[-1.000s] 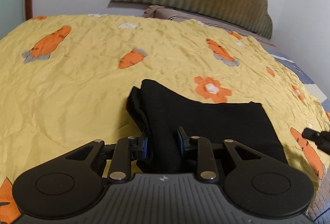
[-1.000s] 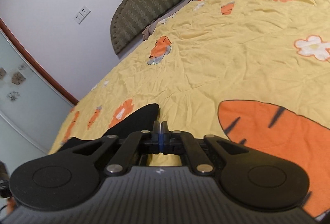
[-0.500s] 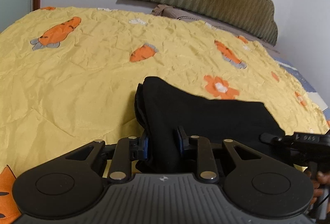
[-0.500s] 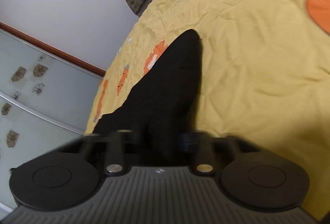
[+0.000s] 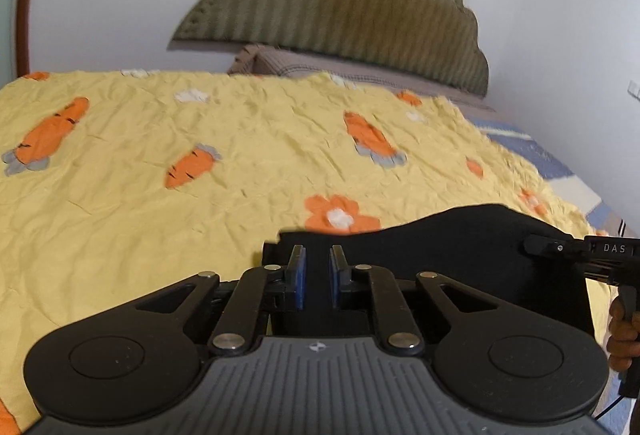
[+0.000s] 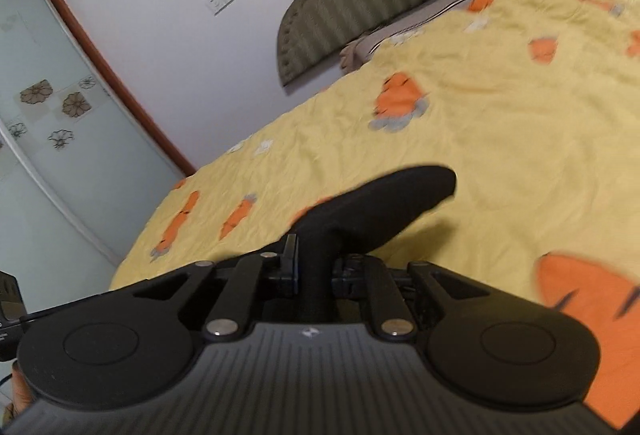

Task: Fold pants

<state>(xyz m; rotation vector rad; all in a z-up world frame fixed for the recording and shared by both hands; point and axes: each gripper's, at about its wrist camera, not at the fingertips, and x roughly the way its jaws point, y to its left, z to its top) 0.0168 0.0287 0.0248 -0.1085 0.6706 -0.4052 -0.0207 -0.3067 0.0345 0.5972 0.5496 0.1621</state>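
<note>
Since the earlier frame the black pants (image 5: 460, 255) have been raised off the bed (image 5: 200, 195), pinched by the just-closing left hand-held gripper (image 5: 316, 277) and right hand-held gripper (image 6: 316, 267); level, taut carrying is advised.

I see the pants (image 5: 460, 255) on the quilt (image 5: 240, 171), near edge; headboard (image 5: 352, 7) far behind, my right gripper (image 5: 532, 246) at their right.

Black pants (image 5: 460, 255) on yellow bedspread (image 5: 240, 139) printed with orange carrots.
</note>
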